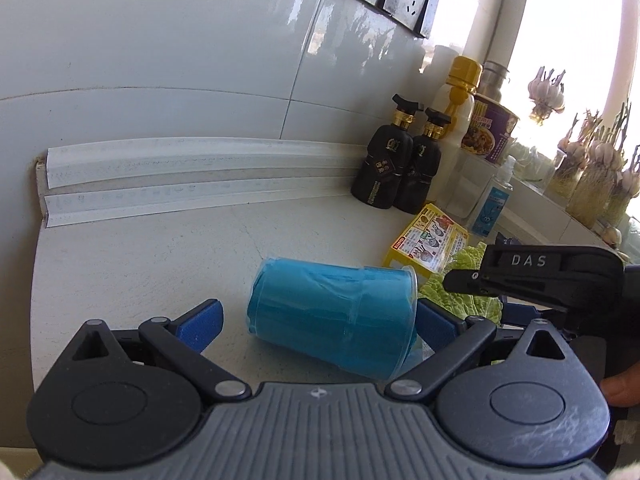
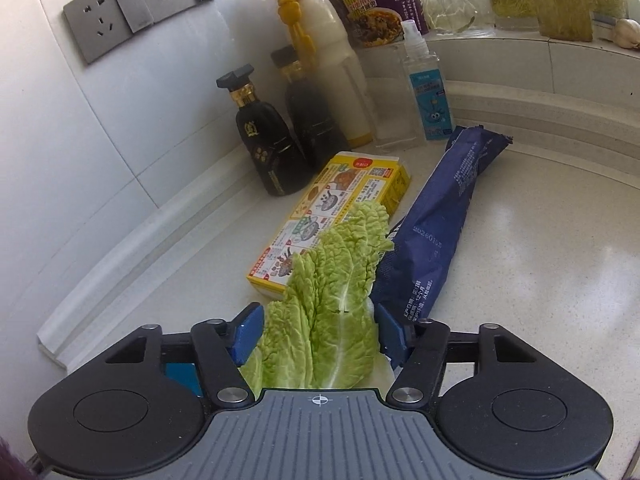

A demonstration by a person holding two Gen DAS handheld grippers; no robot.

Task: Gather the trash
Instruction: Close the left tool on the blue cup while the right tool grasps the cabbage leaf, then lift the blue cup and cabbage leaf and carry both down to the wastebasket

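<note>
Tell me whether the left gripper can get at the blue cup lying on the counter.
Probably yes. The blue cup already lies on its side between the left gripper's open pads, nothing covering it. The right gripper works close by at the cabbage leaf, beside the cup, not blocking it.

place: home kitchen, pretty obvious tbh
counter: pale speckled stone worktop [image 2: 520, 240], sealed w/ a white strip along the wall
wall: glossy white tiles [image 1: 160, 60], double grey socket plate [image 2: 132, 8] mounted above the counter
condiments: two black sauce bottles w/ gold necks [image 2: 268, 148] against the wall below the socket, tall yellow-capped bottle [image 2: 320, 52] right beside them
food stuff: purple instant noodle bowl [image 2: 376, 8] behind the bottles, yellow seasoning box [image 2: 340, 204] lying in front of them, cabbage leaf [image 2: 336, 280] near the box
window: bright sill past the bottles, garlic bulbs [image 1: 546, 90] hanging + more sprouting in jars [image 1: 596, 176]
</note>
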